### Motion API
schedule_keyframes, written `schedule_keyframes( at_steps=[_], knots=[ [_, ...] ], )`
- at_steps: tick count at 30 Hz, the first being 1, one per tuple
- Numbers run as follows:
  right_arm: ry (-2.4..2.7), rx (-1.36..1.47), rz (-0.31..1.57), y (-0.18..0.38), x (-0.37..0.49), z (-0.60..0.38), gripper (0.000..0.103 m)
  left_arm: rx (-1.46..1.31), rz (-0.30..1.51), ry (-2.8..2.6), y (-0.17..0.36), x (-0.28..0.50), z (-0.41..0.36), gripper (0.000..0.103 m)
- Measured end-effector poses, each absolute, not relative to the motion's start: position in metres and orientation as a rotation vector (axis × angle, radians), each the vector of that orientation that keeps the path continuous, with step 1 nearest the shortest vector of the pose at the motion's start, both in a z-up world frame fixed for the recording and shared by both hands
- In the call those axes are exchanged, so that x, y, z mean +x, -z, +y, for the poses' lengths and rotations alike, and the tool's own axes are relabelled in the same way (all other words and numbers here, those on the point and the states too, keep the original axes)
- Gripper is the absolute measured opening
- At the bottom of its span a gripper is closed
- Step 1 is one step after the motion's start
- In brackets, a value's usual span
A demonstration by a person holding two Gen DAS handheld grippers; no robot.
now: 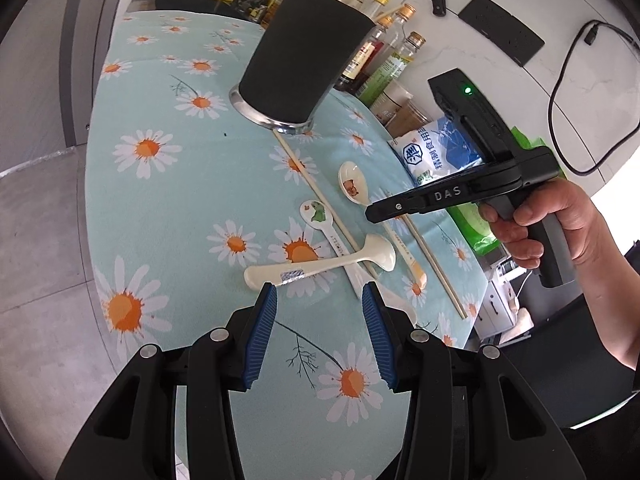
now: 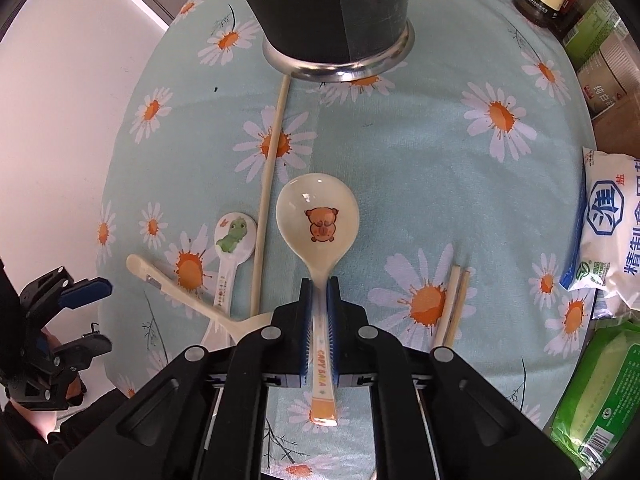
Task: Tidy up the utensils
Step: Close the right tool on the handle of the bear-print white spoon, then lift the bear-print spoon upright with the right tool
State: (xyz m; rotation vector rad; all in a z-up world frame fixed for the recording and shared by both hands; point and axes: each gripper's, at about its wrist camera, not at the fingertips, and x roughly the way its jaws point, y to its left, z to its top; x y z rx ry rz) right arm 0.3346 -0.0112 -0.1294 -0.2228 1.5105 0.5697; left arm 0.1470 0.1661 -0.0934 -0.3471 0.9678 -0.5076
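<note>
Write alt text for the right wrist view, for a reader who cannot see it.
The right gripper is shut on the handle of a cream ceramic spoon with a brown bear print, lying on a daisy-patterned blue tablecloth. A tall dark holder with a metal base stands beyond; two more spoons and loose wooden chopsticks lie alongside.

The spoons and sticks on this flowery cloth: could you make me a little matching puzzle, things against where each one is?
Things:
1. bear spoon
2. frog spoon
3. long chopstick
4. chopstick pair

Places:
A. end touching the cup's base
B. beside a daisy, toward the salt bag
C. pinched in the right gripper
D. flat on the cloth, under the plain cream spoon

Pairs: 1-C, 2-D, 3-A, 4-B
</note>
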Motion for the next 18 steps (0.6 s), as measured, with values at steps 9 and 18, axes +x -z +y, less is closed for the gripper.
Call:
schedule_keyframes(
  at_steps=[9, 18],
  knots=[
    [-0.585, -0.129, 1.436, 0.098, 0.328, -0.036, 0.008, -0.402, 1.044, 0.58, 0.101, 0.164, 0.153, 0.043],
    [-0.682, -0.07, 1.392, 0.079, 0.341, -0.046, 0.008, -0.579, 1.111, 0.552, 0.115, 0.172, 0.151, 0.043]
  ],
)
